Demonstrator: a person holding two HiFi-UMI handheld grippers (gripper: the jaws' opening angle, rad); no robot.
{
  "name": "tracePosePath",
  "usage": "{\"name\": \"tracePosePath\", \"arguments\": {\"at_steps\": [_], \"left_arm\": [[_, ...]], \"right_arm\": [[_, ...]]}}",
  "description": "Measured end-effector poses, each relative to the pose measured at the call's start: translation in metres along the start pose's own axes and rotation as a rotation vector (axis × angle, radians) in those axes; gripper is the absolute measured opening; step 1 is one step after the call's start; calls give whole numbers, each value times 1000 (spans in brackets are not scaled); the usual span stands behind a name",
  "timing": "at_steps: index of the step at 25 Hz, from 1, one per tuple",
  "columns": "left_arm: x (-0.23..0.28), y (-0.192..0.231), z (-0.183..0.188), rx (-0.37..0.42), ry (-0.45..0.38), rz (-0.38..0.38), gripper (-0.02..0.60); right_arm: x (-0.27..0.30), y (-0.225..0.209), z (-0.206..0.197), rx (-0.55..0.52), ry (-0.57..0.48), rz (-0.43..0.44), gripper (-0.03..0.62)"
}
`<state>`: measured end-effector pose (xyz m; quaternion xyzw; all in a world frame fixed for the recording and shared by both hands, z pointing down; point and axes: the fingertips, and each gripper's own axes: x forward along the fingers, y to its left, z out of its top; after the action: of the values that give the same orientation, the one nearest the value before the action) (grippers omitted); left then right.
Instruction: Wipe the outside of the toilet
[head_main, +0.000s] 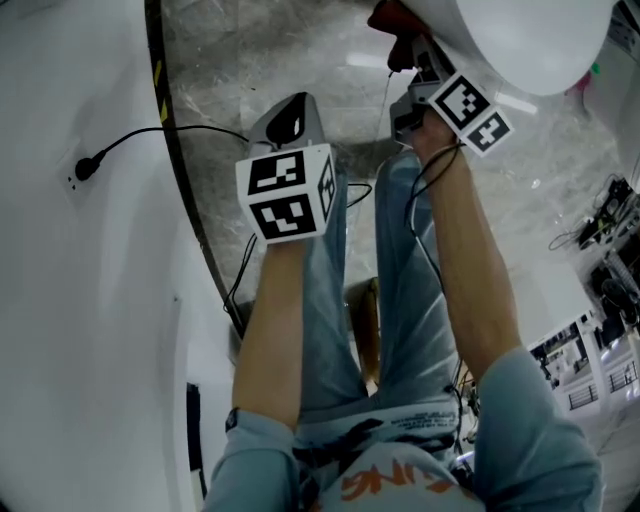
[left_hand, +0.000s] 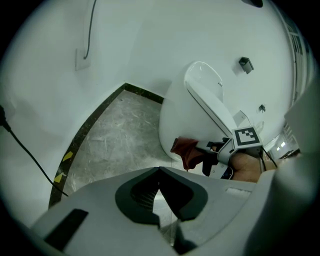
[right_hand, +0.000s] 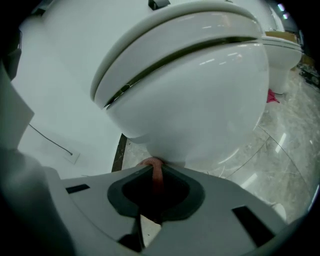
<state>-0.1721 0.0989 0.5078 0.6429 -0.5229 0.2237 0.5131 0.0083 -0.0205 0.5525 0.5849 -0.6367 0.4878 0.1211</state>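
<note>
A white toilet (right_hand: 195, 95) fills the right gripper view; its bowl (head_main: 520, 40) shows at the head view's top right and stands by the wall as the toilet (left_hand: 192, 112) in the left gripper view. My right gripper (right_hand: 156, 172) is shut on a dark red cloth (right_hand: 155, 167) and presses it against the bowl's underside. From the side, the cloth (left_hand: 186, 150) hangs from the right gripper (left_hand: 212, 152) against the bowl's lower front. My left gripper (left_hand: 160, 187) is shut with nothing in it, held back over the floor.
A grey marble floor (left_hand: 115, 135) runs under the toilet, edged by a dark strip with yellow marks (left_hand: 67, 160). A black cable and plug (head_main: 90, 165) lie on the white surface at left. A second toilet (right_hand: 285, 55) stands far right. My legs in jeans (head_main: 400, 290) are below.
</note>
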Motion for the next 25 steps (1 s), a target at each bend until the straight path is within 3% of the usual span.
{"name": "tracePosePath", "arguments": {"at_steps": [25], "left_arm": [[57,-162,-36,88,65,-41,-5]], "right_arm": [[-51,-109,20,-78,149,26,37]]}}
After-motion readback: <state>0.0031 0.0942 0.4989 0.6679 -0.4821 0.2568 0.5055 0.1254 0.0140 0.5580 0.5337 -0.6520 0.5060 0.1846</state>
